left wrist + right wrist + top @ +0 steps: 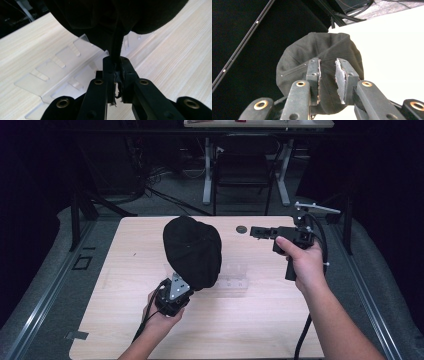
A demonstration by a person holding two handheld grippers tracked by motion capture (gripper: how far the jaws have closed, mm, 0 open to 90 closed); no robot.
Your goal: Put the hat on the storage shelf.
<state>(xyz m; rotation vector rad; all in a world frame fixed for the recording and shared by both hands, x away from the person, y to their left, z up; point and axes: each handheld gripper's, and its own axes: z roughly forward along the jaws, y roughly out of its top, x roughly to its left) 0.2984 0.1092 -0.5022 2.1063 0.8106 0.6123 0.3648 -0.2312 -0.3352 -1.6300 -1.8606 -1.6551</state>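
Black fabric cap (192, 251), soft and rounded, hangs lifted over the middle of the pale wooden worktop (125, 320), held up from below by the left gripper (116, 75). In the left gripper view the two black jaws are clenched on a thin fold of the cap's dark cloth, with a few frayed threads showing between them. Beneath the cap lies a clear plastic rack (57, 67) with slotted dividers, flat on the worktop. In the high view the left hand (162, 317) grips its tool just below the cap's lower edge.

The right gripper (256, 231) is held in the air to the right of the cap, near it but apart, pointing toward it. In the right gripper view its jaws stand apart with a plain gap between them, grasping nothing, and the cap shows beyond them. A small dark round disc (241, 229) sits on the worktop near the far edge, between the cap and the right gripper.
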